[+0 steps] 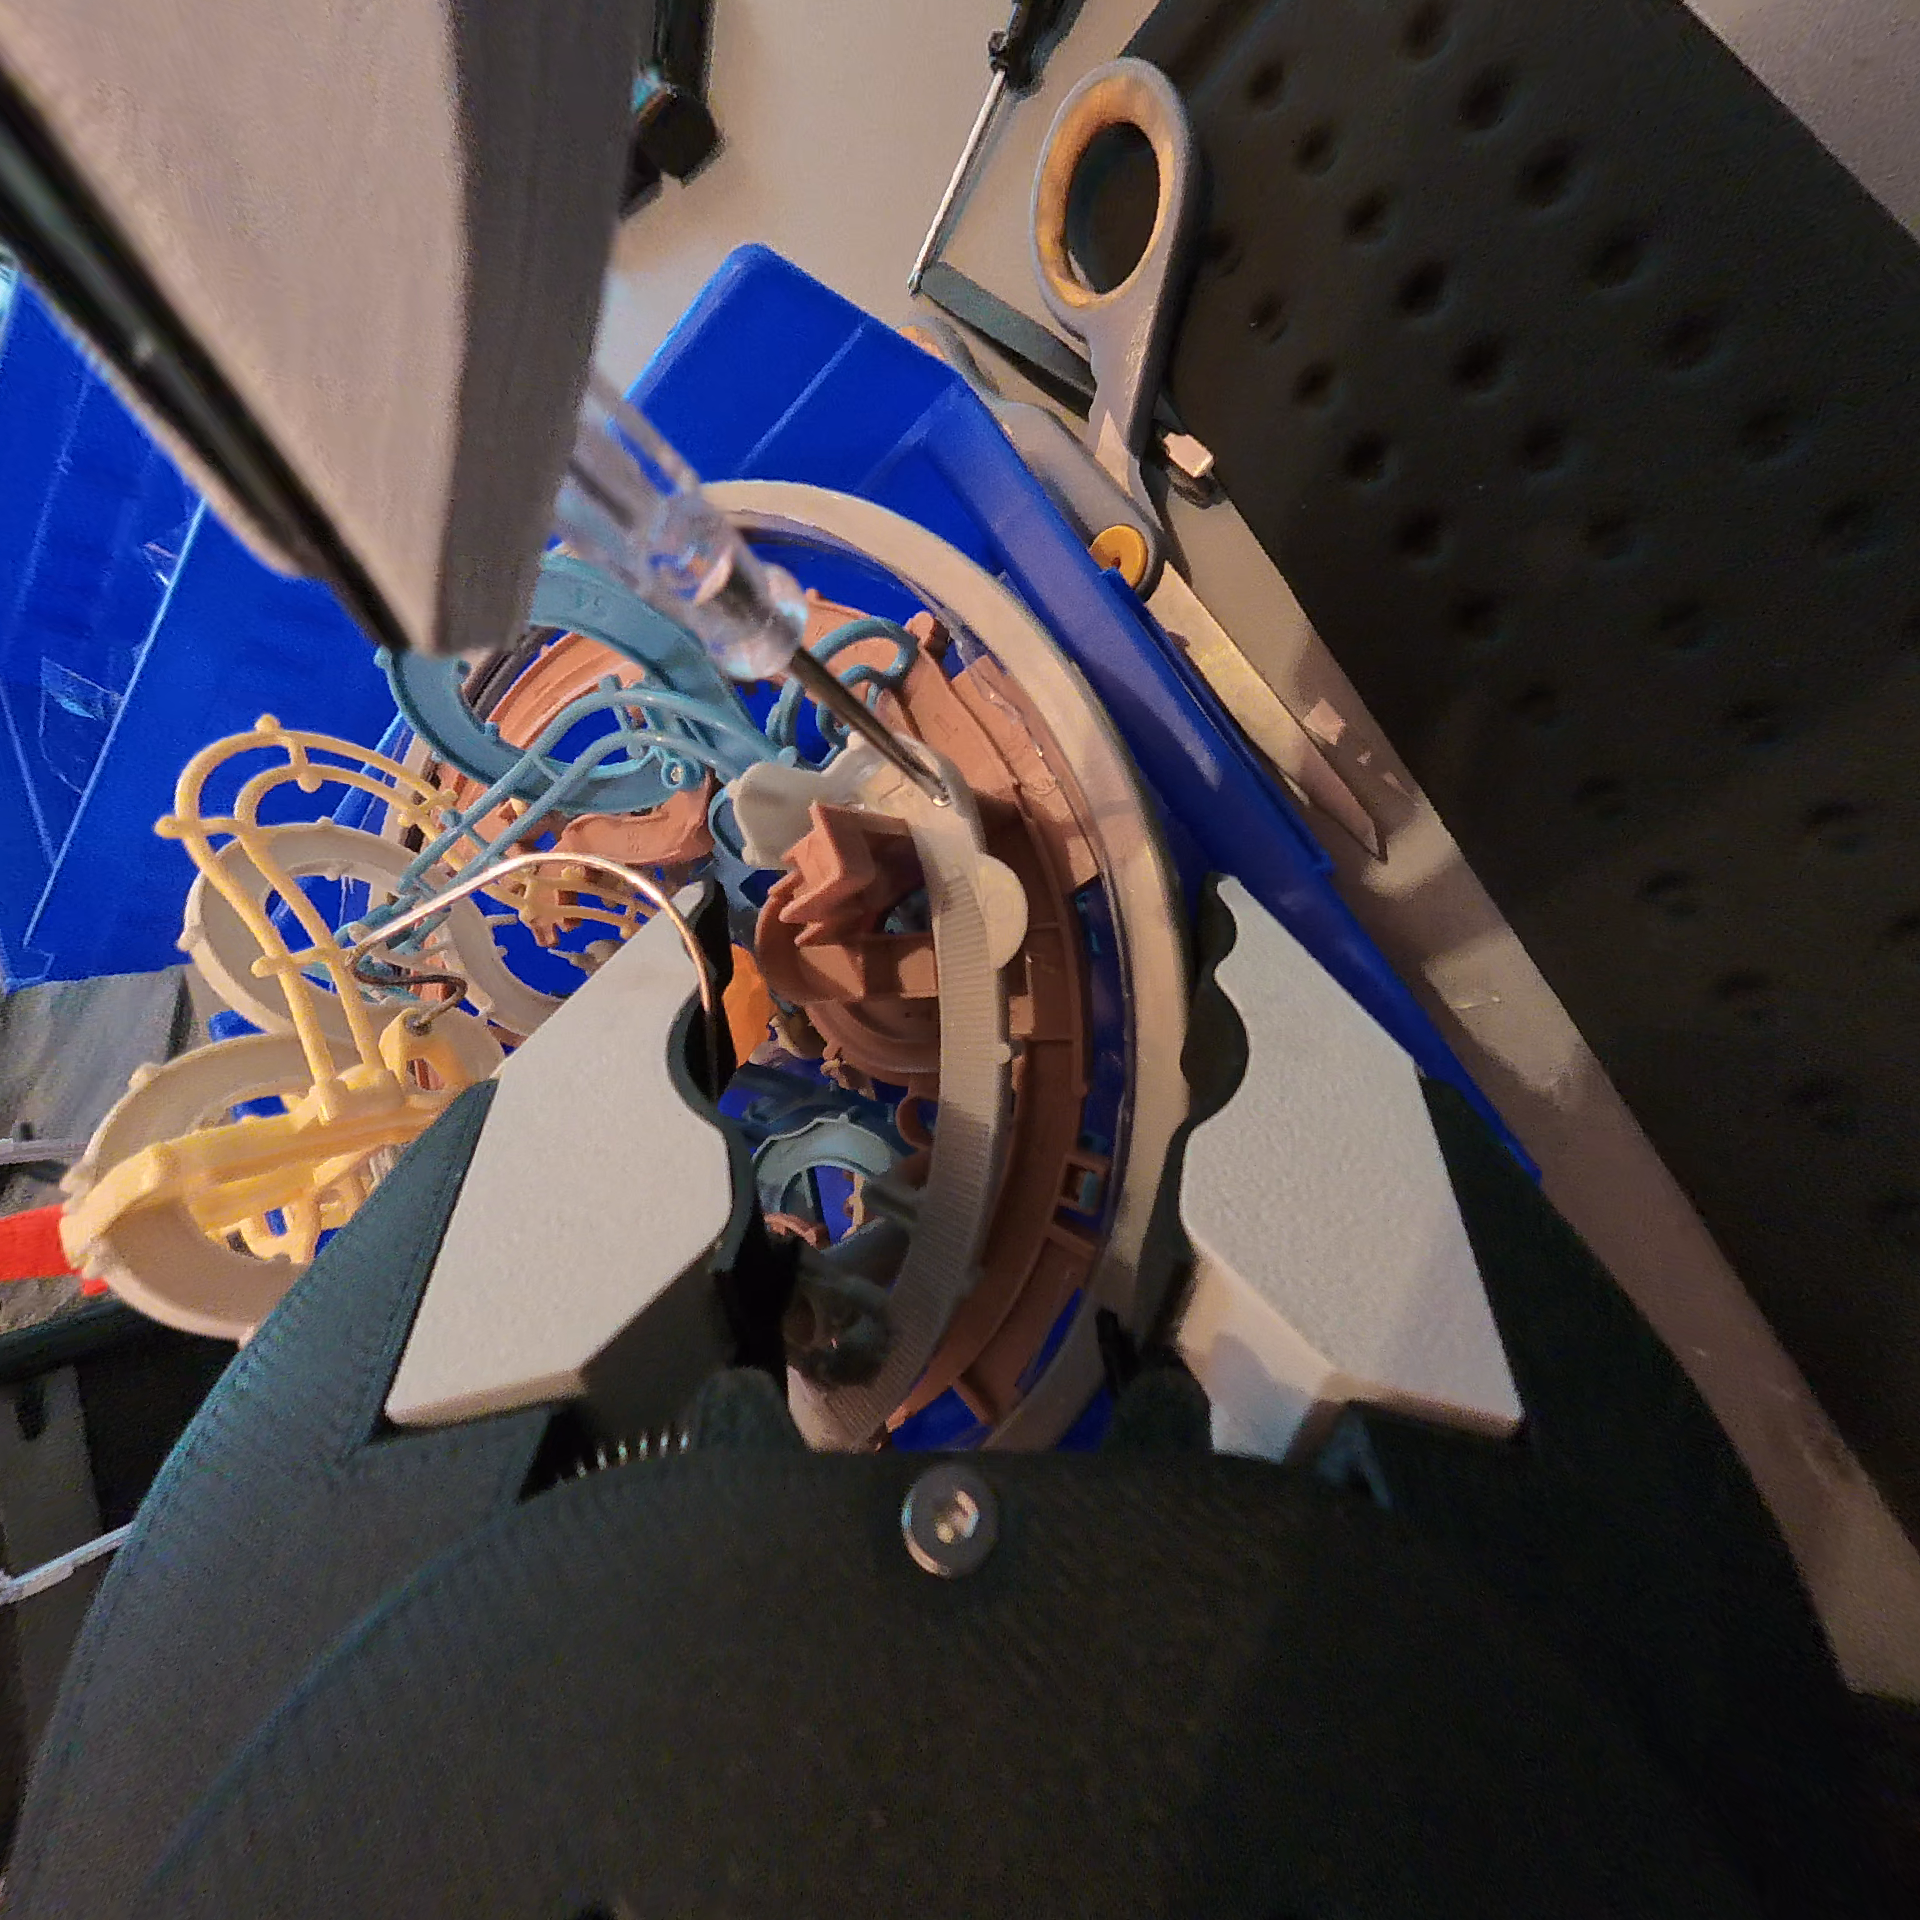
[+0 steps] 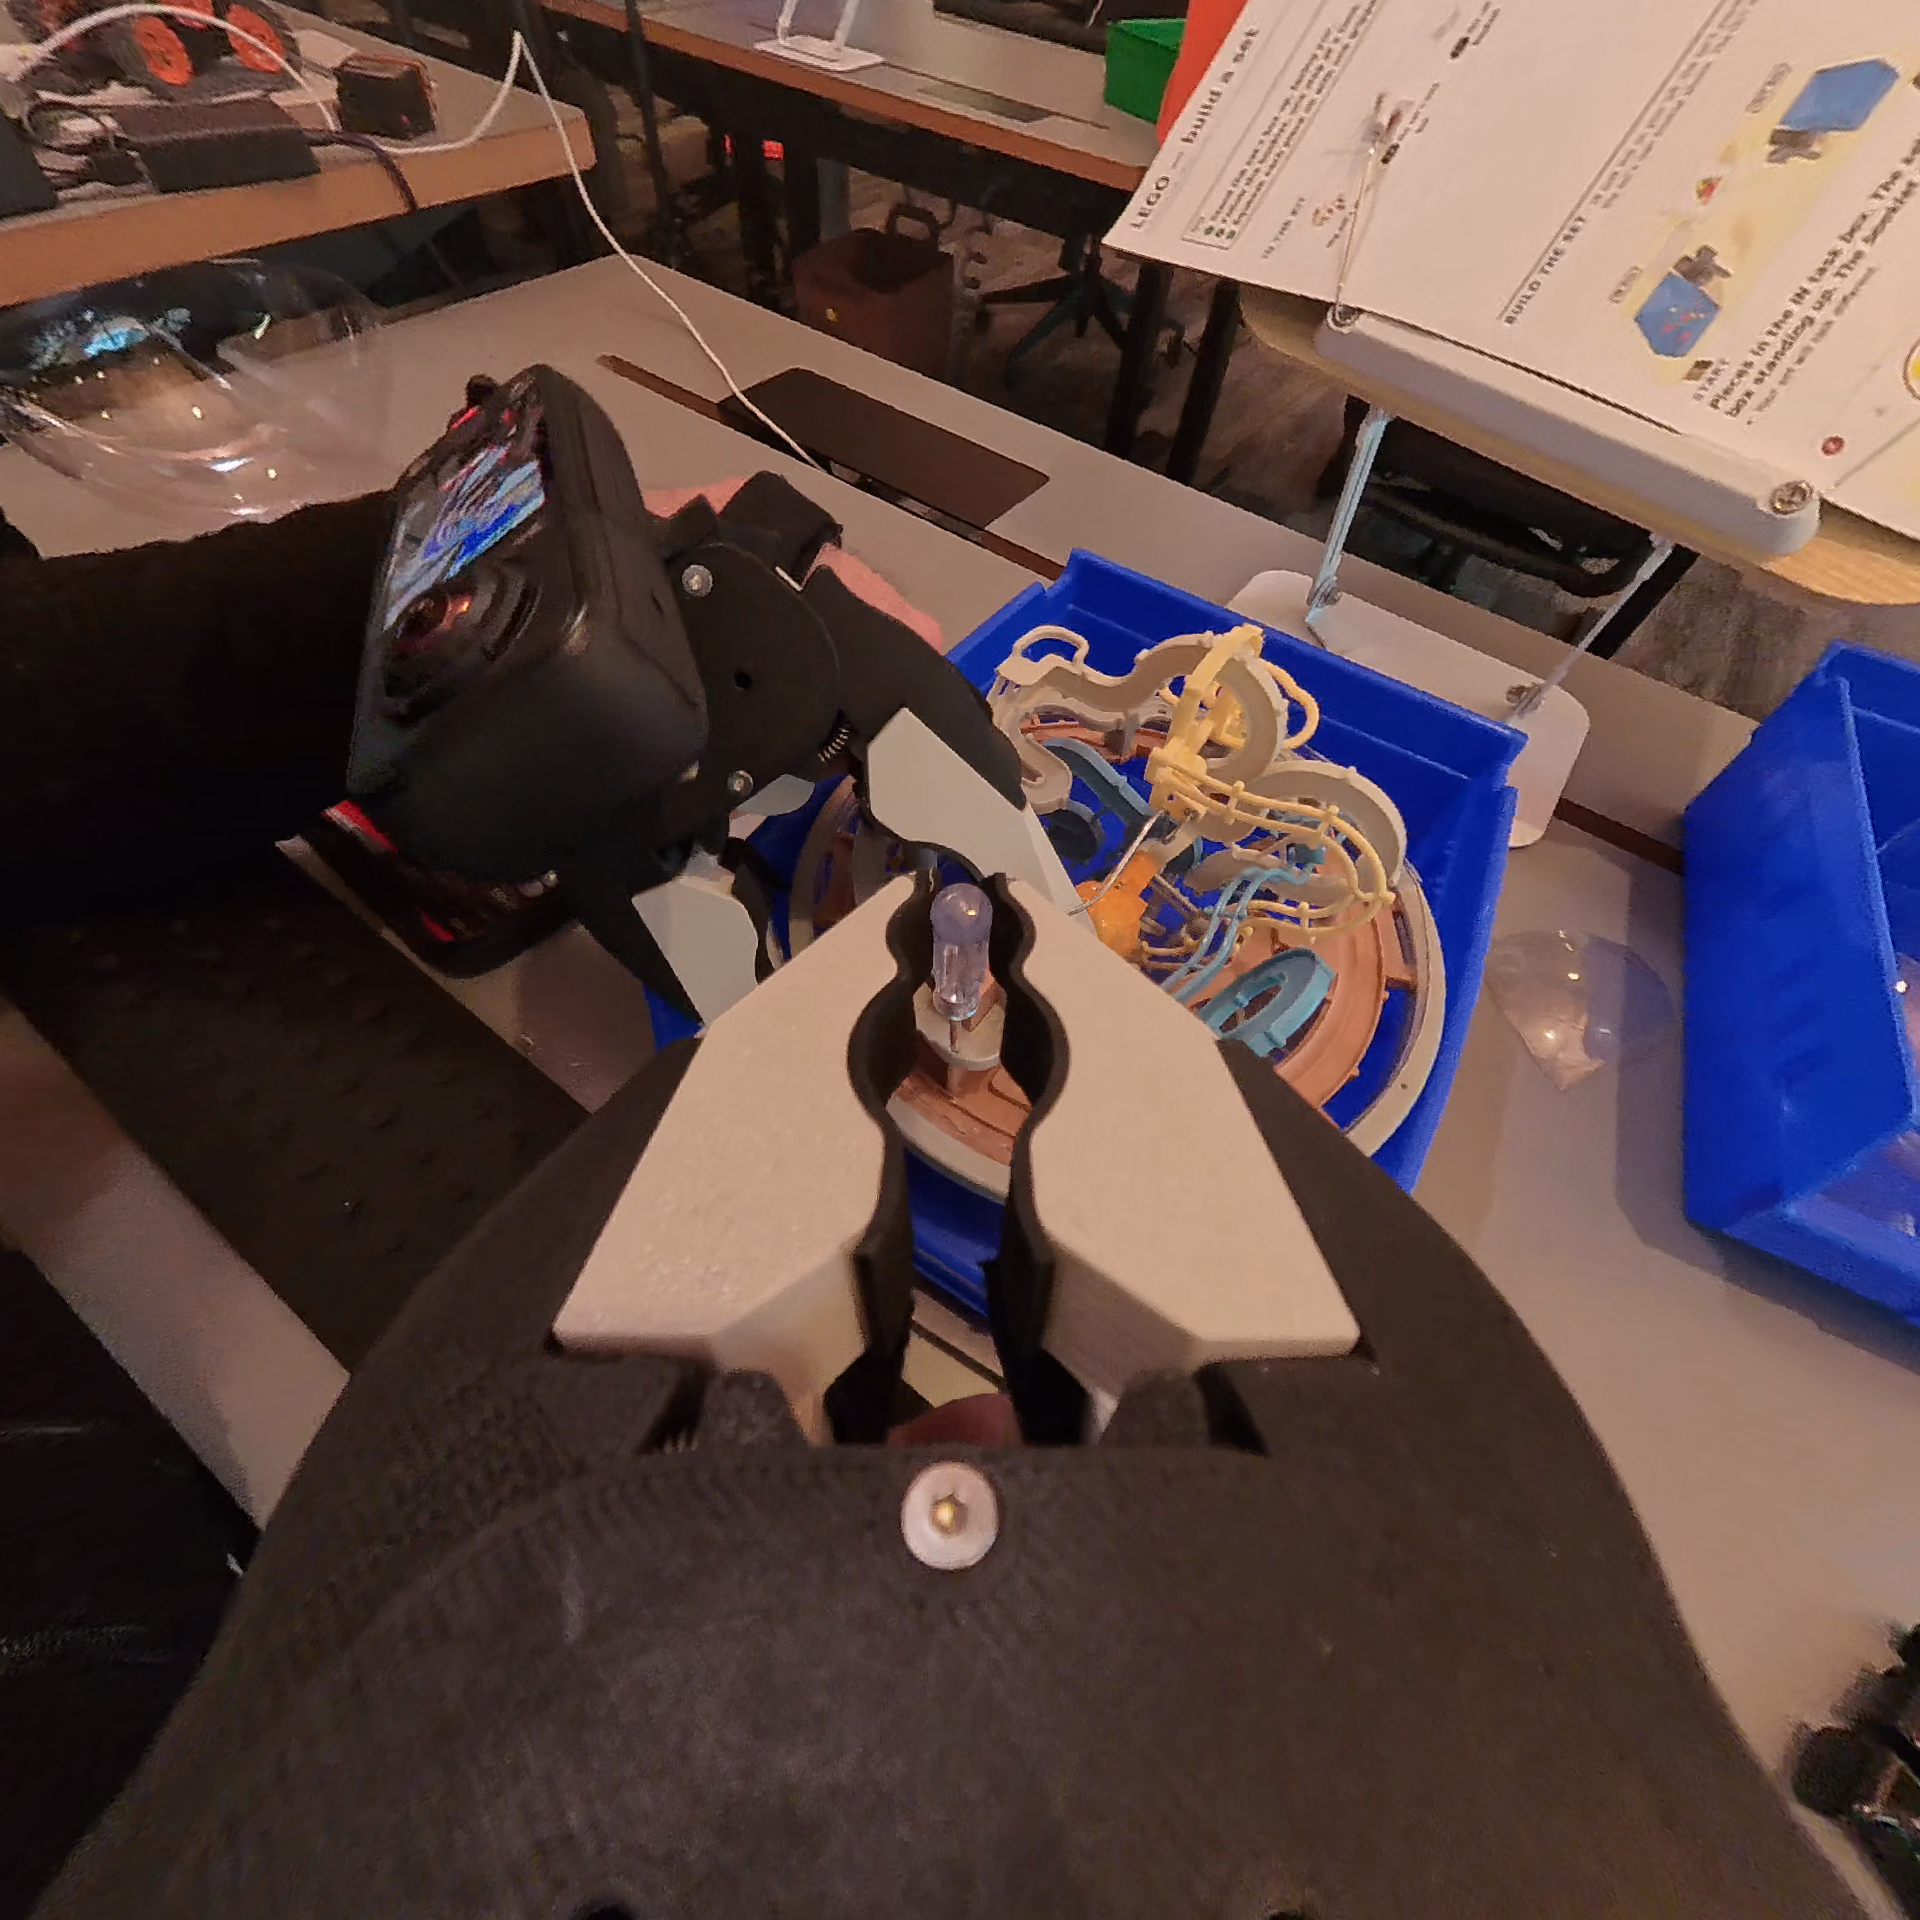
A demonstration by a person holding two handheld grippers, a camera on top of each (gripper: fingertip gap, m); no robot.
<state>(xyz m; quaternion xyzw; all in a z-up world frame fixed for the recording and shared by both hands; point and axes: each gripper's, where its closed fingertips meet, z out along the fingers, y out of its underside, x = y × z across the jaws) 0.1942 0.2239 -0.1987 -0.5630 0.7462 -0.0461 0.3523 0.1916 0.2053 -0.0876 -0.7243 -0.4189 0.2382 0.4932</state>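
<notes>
Right tongs (image 2: 958, 914) clamped on the mini screwdriver (image 2: 957, 961), left tongs (image 1: 940, 977) spread around the marble-maze disc (image 1: 1039, 935): the tip could easily be slipped off the screw (image 1: 940, 798), tbh, if tilted.

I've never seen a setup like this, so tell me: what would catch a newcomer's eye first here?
Probably the round maze toy of tan, blue and cream tracks, sitting in a blue bin on the table. The right gripper is shut on a small clear-handled screwdriver, its tip down on the toy's near edge. The left gripper straddles the toy's rim from the left, its jaws apart.
</notes>
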